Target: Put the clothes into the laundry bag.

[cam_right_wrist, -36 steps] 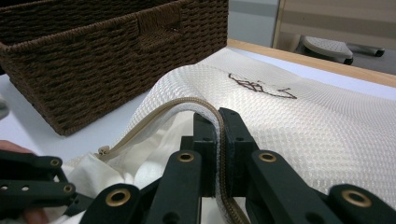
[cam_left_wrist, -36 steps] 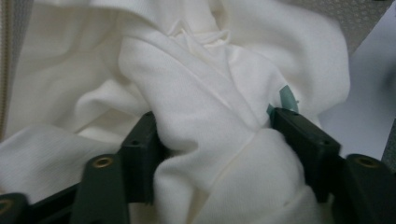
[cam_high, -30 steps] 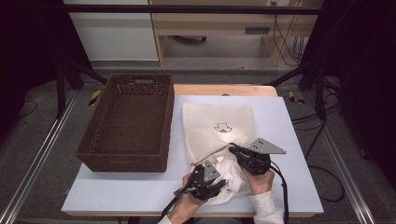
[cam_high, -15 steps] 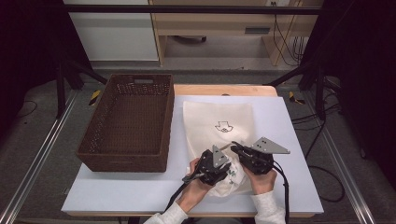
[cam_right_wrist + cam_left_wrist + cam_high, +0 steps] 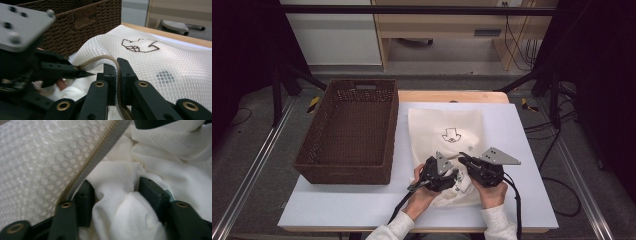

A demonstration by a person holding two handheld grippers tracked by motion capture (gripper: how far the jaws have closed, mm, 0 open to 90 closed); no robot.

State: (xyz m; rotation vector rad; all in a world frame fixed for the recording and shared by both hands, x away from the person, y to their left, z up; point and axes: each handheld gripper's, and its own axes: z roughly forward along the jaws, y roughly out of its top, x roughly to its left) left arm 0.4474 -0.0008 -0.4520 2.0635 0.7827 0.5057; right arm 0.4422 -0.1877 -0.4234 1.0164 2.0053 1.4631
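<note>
A white mesh bag with a brown emblem lies on the table, its zipped mouth toward the person. My right gripper is shut on the bag's zipper edge and holds it lifted. My left gripper reaches under that raised edge into the bag's mouth. Its jaws have just been opening and now stand apart, with a bunch of white cloth lying loosely between them. In the high view the left gripper and right gripper sit close together at the bag's near end.
A dark brown wicker basket stands on the left of the pale table, right beside the bag. The table's front edge lies just below the hands. Cables trail from both grippers toward the person.
The left gripper has moved right and a little away from the person, into the bag's mouth, and its jaws have widened around the white cloth. The right gripper has kept still on the zipper edge.
</note>
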